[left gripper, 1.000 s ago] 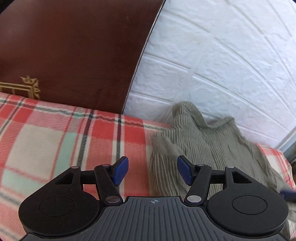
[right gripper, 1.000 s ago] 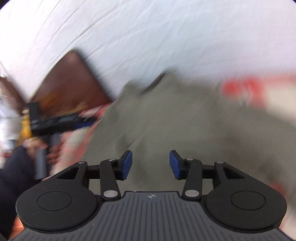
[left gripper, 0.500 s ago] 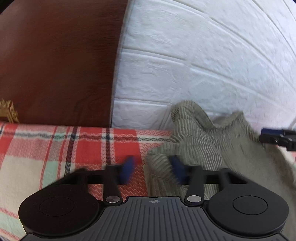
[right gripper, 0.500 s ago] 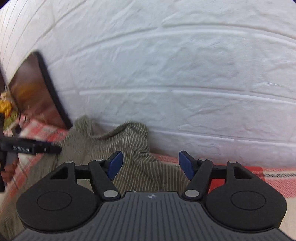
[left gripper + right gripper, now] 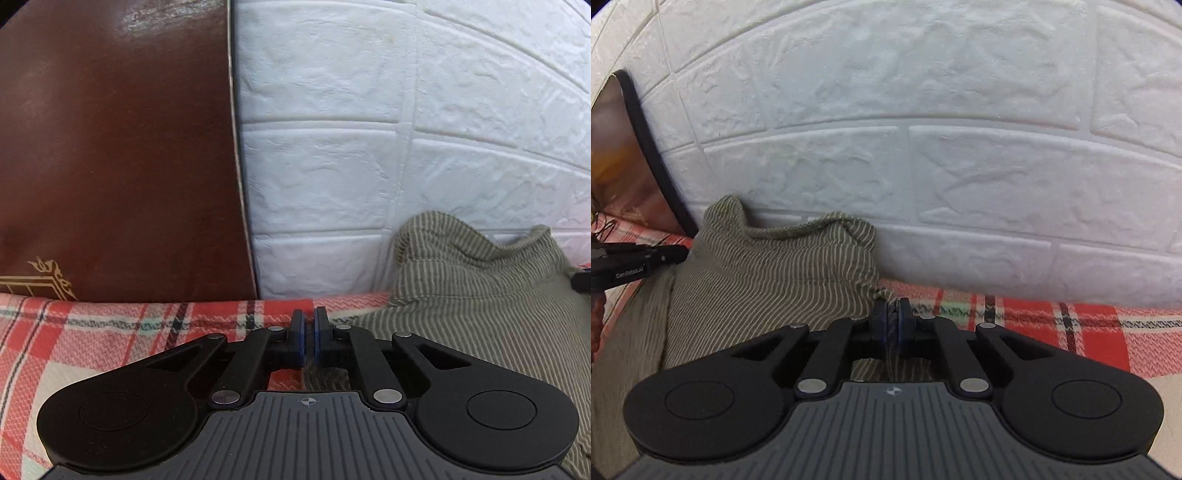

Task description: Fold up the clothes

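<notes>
We pinch the soft green striped cloth garment (image 5: pixel 768 280) with our closing left gripper (image 5: pixel 309 341) and right gripper (image 5: pixel 892 328), but thin edges could slip out when we lift.

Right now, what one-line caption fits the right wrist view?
Right gripper closing on the striped olive garment's edge, on a plaid blanket by a white brick wall.

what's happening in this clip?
A person is folding a striped garment on a plaid blanket against a white brick wall. The left gripper and the right gripper each pinch a part of the garment near its edge, jaws closing on cloth. The garment's far end is bunched up against the wall. No fold is made yet.
</notes>
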